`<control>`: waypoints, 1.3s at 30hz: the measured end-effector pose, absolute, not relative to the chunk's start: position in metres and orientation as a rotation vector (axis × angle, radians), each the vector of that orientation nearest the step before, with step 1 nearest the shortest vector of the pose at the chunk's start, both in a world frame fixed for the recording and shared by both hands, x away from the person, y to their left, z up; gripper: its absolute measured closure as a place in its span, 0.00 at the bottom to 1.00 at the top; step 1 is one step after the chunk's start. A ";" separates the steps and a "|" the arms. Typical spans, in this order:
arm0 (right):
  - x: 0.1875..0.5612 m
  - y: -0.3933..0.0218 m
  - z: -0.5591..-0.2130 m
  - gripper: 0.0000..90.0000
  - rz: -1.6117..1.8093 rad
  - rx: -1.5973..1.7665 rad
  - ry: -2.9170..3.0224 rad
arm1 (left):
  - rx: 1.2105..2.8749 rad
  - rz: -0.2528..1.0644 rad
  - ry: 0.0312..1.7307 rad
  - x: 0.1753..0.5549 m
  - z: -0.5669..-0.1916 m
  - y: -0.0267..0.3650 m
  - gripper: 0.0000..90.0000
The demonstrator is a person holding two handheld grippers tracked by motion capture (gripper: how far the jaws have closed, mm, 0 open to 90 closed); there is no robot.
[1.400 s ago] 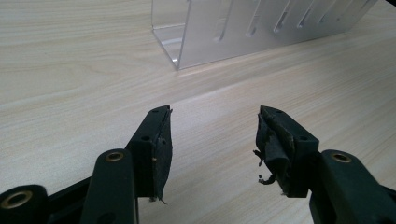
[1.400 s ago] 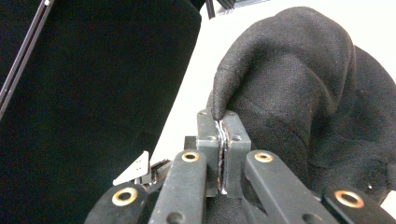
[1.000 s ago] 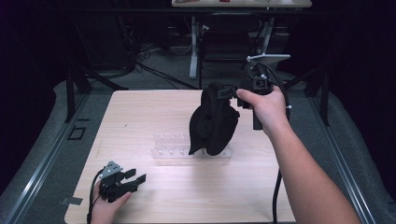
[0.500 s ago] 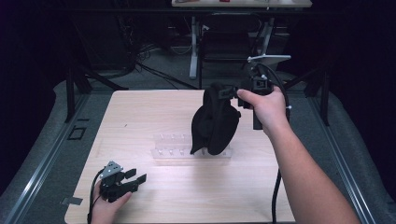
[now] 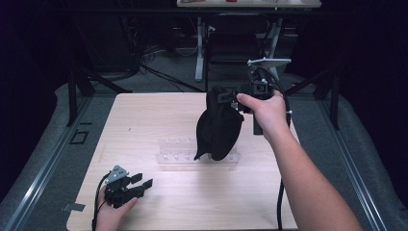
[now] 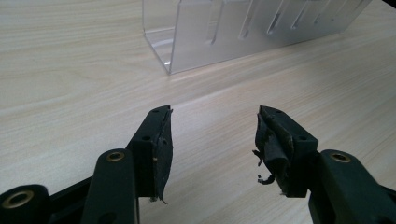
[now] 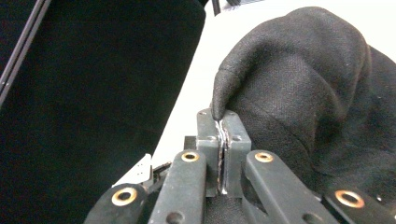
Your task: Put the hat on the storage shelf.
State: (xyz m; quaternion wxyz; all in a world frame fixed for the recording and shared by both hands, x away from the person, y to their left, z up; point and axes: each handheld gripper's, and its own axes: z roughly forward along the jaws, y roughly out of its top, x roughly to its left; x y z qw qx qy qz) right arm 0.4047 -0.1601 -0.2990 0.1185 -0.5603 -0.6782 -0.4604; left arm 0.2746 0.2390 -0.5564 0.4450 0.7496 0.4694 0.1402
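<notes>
High view, near edge: left tool [image 5: 139, 184] rests low on wooden worktop [image 5: 144, 120] in person's left hand [image 5: 109, 215], jaws spread, nothing between. Left gripper view: worn black pads [image 6: 161, 144] apart over bare wood, clear slotted rack [image 6: 243, 28] just ahead. Mid worktop: same rack [image 5: 179, 150] lies flat. Above it, black cloth [image 5: 219, 127] hangs in air (lower part dangles over rack's right end). Farther: right tool [image 5: 230, 95], jaws pressed together, pinches cloth's top fold [image 7: 222, 100].
</notes>
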 end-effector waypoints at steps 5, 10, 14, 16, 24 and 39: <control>0.404 -0.153 -0.300 0.98 -1.355 -1.611 -1.984 | 1.830 0.372 1.145 0.274 -0.546 0.236 0.52; 0.405 -0.147 -0.300 0.98 -1.360 -1.606 -1.984 | 1.835 0.379 1.099 0.276 -0.534 0.225 0.56; 0.405 -0.144 -0.301 0.98 -1.361 -1.595 -1.983 | 1.867 0.395 1.037 0.280 -0.527 0.210 0.57; 0.405 -0.140 -0.301 0.98 -1.361 -1.587 -1.978 | 1.887 0.394 0.995 0.284 -0.521 0.199 0.57; 0.404 -0.131 -0.302 0.98 -1.368 -1.559 -1.976 | 1.889 0.393 0.918 0.295 -0.503 0.169 0.59; 0.405 -0.124 -0.306 0.98 -1.392 -1.550 -1.945 | 1.918 0.382 0.844 0.306 -0.491 0.131 0.65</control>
